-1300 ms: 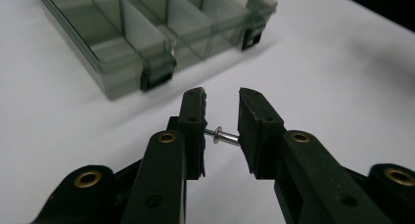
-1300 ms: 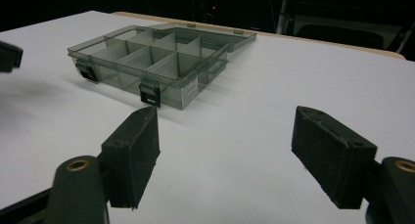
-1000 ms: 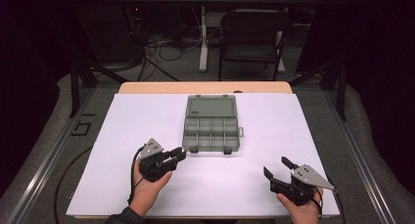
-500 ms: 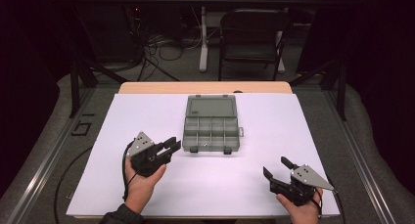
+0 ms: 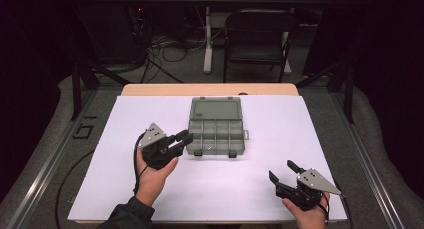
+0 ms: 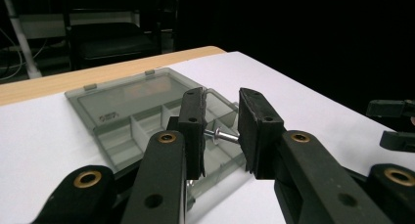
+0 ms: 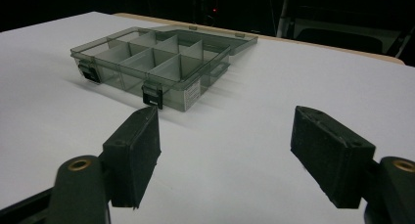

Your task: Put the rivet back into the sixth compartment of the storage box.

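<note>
A grey see-through compartment box (image 5: 216, 126) lies open in the middle of the white table, its lid folded back. My left gripper (image 5: 183, 138) hovers just left of the box's front corner. In the left gripper view, the left gripper (image 6: 221, 104) is shut on a small silver screw (image 6: 221, 134), which lies crosswise between the pads with the box (image 6: 122, 114) behind it. My right gripper (image 5: 282, 171) rests near the front right of the table, open and with nothing in it. In the right gripper view, the right gripper (image 7: 230, 136) faces the box (image 7: 161, 62) from a distance.
White sheet (image 5: 280, 119) covers the table, with a wooden edge (image 5: 210, 89) at the back. A black chair (image 5: 260, 34) and floor cables stand beyond it. The other gripper (image 6: 394, 126) shows at the right edge of the left gripper view.
My left hand has lifted off the table and drawn up beside the box's front left corner, jaws unchanged. The right hand has stayed put.
</note>
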Demonstrator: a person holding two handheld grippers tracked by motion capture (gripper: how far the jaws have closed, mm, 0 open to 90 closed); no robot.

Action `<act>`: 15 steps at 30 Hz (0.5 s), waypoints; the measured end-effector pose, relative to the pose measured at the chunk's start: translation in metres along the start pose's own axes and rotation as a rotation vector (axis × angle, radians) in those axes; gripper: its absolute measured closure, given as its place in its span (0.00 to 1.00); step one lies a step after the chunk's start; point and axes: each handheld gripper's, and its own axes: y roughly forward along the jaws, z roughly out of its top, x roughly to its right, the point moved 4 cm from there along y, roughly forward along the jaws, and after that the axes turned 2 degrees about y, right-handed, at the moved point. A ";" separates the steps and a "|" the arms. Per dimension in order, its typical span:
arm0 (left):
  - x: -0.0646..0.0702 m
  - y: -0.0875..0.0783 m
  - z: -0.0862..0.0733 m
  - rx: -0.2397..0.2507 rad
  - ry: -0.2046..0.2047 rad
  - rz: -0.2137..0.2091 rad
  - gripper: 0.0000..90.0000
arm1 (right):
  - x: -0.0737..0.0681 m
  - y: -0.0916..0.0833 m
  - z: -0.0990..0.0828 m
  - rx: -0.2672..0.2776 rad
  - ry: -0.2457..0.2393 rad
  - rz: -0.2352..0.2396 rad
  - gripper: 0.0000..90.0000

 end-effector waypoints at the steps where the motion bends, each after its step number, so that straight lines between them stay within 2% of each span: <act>1: -0.001 0.004 0.003 0.001 0.001 0.002 0.81 | 0.000 0.000 0.000 0.000 0.000 0.000 0.29; 6: -0.007 0.025 0.012 -0.015 -0.029 0.002 0.81 | 0.001 0.000 0.000 -0.001 0.000 -0.001 0.29; 15: -0.015 0.060 0.009 -0.083 -0.054 0.029 0.81 | 0.001 0.000 0.000 0.000 0.001 0.001 0.29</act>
